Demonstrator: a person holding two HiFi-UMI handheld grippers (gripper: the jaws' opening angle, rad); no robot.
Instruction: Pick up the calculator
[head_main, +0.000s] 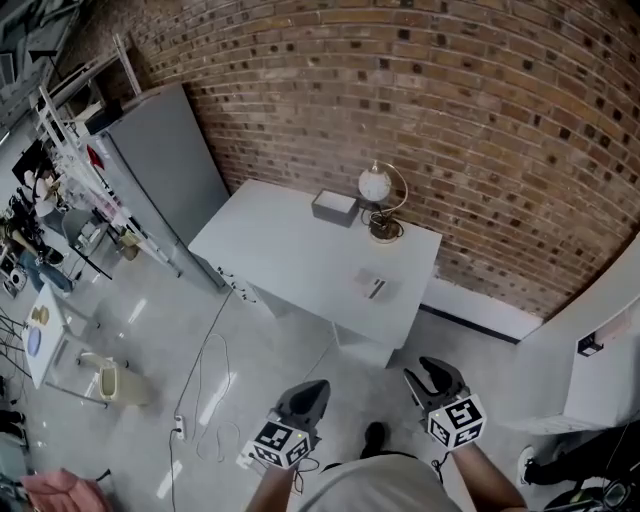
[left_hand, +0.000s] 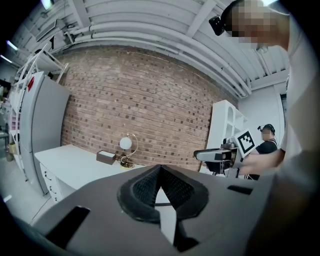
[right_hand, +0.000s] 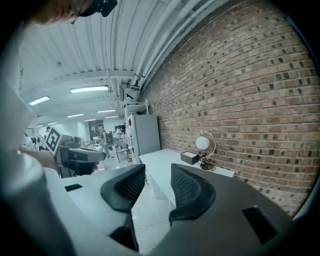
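Calculator (head_main: 373, 287) on white table (head_main: 280, 250) near globe lamp (head_main: 376, 187), markings illegibly small.

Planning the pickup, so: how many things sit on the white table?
3: a grey box at the back edge, a globe lamp just right of it, and the calculator nearer the front right. None looks hidden from the head view.

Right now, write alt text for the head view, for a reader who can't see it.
A small calculator lies on a white table by a brick wall, with a grey box and globe lamp behind it. Short of the table, the left tongs are shut, the right tongs open, both empty.
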